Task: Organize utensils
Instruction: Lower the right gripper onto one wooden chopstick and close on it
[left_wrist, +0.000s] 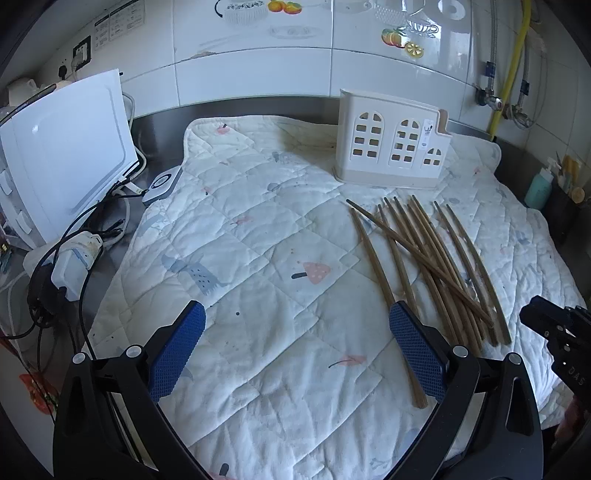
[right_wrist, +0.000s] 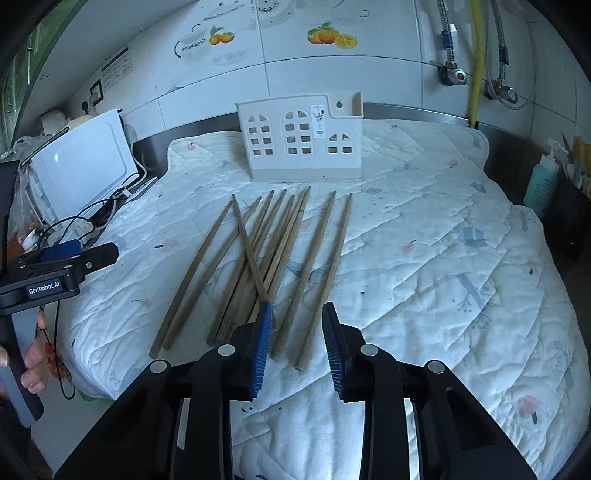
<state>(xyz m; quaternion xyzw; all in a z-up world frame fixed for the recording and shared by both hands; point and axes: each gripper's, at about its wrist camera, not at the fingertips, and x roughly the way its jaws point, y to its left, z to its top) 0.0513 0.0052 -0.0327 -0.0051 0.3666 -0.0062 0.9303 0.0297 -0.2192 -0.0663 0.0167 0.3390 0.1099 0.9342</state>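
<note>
On the left gripper (right_wrist: 74, 258), open above the quilt (right_wrist: 406, 258), white lettering reads "GenRobot.AI".

left wrist view: looks from behind the left gripper (left_wrist: 295, 332), forward and down along its two blue-padded fingers (left_wrist: 177, 354), across the quilted mat (left_wrist: 258, 229) toward the tiled wall (left_wrist: 258, 74).
left wrist nearness: close above the mat's near edge; the chopsticks (left_wrist: 424, 258) lie right of centre.
right wrist view: looks from behind the right gripper (right_wrist: 297, 343), forward and down, low over the chopsticks' (right_wrist: 266, 266) near ends, facing the same wall (right_wrist: 332, 74).
shared: mat (right_wrist: 424, 240), chopsticks, the white house-shaped holder (left_wrist: 391, 147) (right_wrist: 301, 138), the white appliance (left_wrist: 66, 155) (right_wrist: 81, 170).
cross-sighting: each view catches the other gripper at its edge (left_wrist: 554, 332) (right_wrist: 55, 273).
</note>
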